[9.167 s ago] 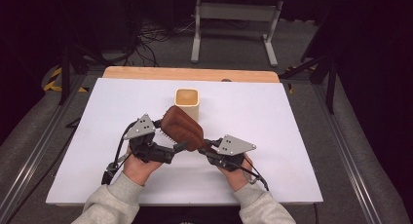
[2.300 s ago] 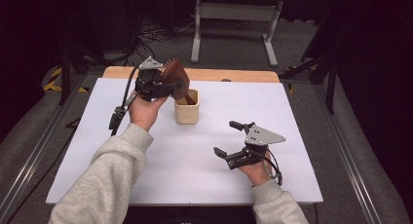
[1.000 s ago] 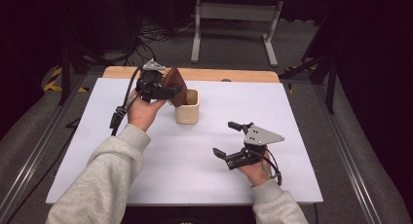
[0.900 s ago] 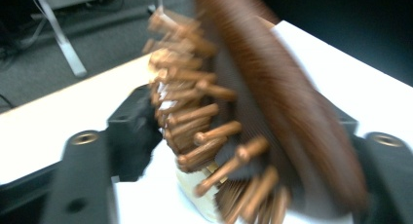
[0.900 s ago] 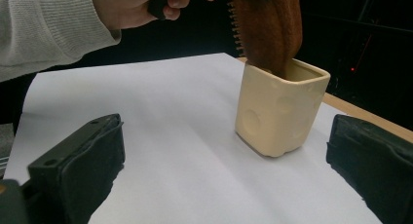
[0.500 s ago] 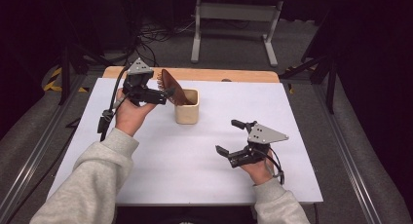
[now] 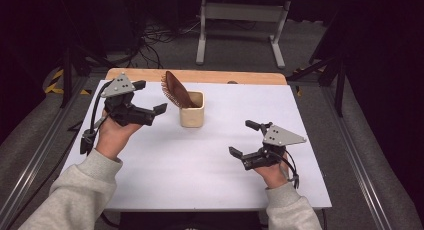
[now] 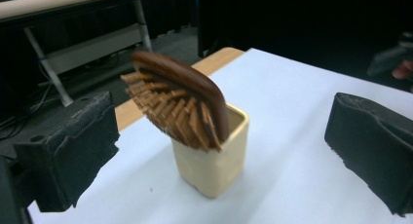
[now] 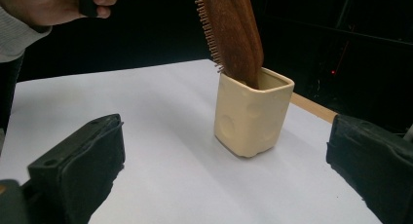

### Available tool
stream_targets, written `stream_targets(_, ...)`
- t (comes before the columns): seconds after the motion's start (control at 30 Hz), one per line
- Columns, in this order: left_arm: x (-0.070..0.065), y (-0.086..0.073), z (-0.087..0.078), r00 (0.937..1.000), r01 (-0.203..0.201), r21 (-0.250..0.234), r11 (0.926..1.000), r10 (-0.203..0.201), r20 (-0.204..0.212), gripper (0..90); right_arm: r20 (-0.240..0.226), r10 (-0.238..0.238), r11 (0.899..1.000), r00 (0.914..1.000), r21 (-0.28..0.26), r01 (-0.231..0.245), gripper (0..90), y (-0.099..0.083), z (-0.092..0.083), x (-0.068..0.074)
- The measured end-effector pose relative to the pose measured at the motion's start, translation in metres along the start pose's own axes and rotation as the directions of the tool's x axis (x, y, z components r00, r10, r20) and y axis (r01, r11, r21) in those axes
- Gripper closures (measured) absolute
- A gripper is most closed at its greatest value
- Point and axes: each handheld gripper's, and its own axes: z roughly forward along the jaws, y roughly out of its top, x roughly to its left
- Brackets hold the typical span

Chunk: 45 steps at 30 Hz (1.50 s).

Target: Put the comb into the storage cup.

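Note:
A brown wooden hairbrush [image 7: 176, 89] stands handle-down in a cream cup [image 7: 192, 115] at the middle back of the table. Its head leans left and the bristles face left. My left gripper [image 7: 151, 96] hovers just left of the cup. Its jaws have just been opening and stand wide, with nothing between them. In the left gripper view the brush [image 8: 180, 95] and cup [image 8: 214, 156] sit ahead, apart from both jaws. My right gripper [image 7: 240, 137] is open at the front right, well clear of the cup [image 9: 251, 114] and the brush [image 9: 234, 34].
A white sheet [image 7: 165, 175] covers the table, and a wooden edge [image 7: 240, 77] shows along the back. A metal stand [image 7: 240, 12] and cables lie on the floor beyond it. Dark rails run down both sides of the table.
My left gripper has let go of the brush and drawn away to the left. The brush now rests alone in the cup. The right gripper has hardly moved.

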Motion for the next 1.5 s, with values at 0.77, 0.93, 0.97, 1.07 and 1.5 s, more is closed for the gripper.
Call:
stream_targets(0.77,-0.008,-0.093,-0.042,0.9987,0.050,-0.002,0.9987,-0.050,-0.006,0.5,0.013,0.006,0.999,0.9999,0.039,-0.006,1.1,-0.016,-0.015,-0.005)
stream_targets(0.93,-0.008,-0.110,-0.042,0.9991,0.043,-0.010,0.9990,-0.043,0.004,0.5,0.011,0.009,0.999,0.9999,0.044,-0.009,1.0,-0.024,-0.018,-0.004)
stream_targets(0.97,-0.009,-0.114,-0.042,0.9991,0.043,-0.011,0.9990,-0.043,0.004,0.5,0.014,0.007,0.999,0.9999,0.046,-0.007,1.0,-0.025,-0.019,-0.004)
stream_targets(1.07,-0.009,-0.122,-0.043,0.9988,0.048,-0.028,0.9985,-0.048,0.011,0.5,0.012,0.016,0.999,0.9998,0.045,-0.016,1.0,-0.030,-0.021,-0.004)
stream_targets(1.5,-0.016,-0.162,-0.042,0.9983,0.057,-0.039,0.9976,-0.057,-0.004,0.5,0.014,0.027,0.998,0.9995,0.055,-0.027,1.0,-0.048,-0.024,-0.002)
